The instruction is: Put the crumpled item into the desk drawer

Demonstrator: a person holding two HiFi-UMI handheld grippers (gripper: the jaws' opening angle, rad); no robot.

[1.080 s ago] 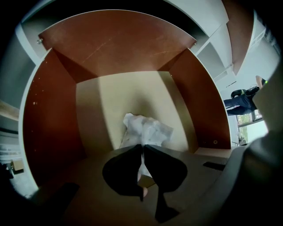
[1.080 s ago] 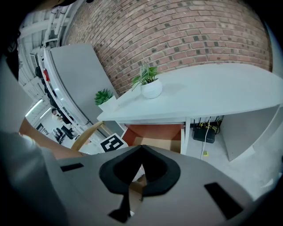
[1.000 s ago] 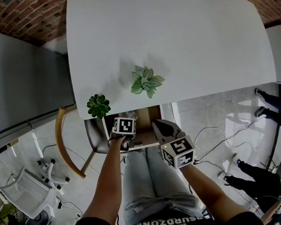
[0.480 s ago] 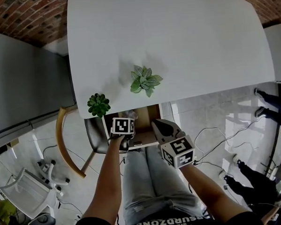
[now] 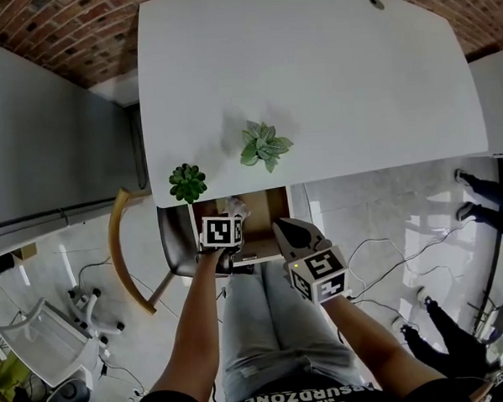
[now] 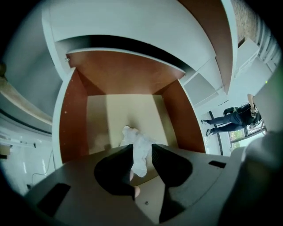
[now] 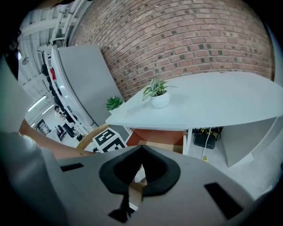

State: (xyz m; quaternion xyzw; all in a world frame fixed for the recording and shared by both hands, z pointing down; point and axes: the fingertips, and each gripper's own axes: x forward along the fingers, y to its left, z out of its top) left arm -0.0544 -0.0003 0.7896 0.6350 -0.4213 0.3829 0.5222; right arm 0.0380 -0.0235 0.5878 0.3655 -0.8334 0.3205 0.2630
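Left gripper view: left tool [image 6: 142, 150] opening, crumpled item [image 6: 134, 137] half hidden between jaws; right tool [image 7: 141, 149] closed.

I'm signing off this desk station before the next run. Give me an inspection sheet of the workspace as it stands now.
Surface: white desk top, bare apart from the plants.
Job's things: drawer pulled open; white crumpled item over its floor, between the left tool's jaws.
Clutter: two potted plants near the desk's front edge.
Grippers: left tool has its jaws opening around the crumpled item; right tool is shut, nothing held.
Cables: loose cables on the floor to the person's right.
Surroundings: brick wall, wooden chair, people standing at the right edge.
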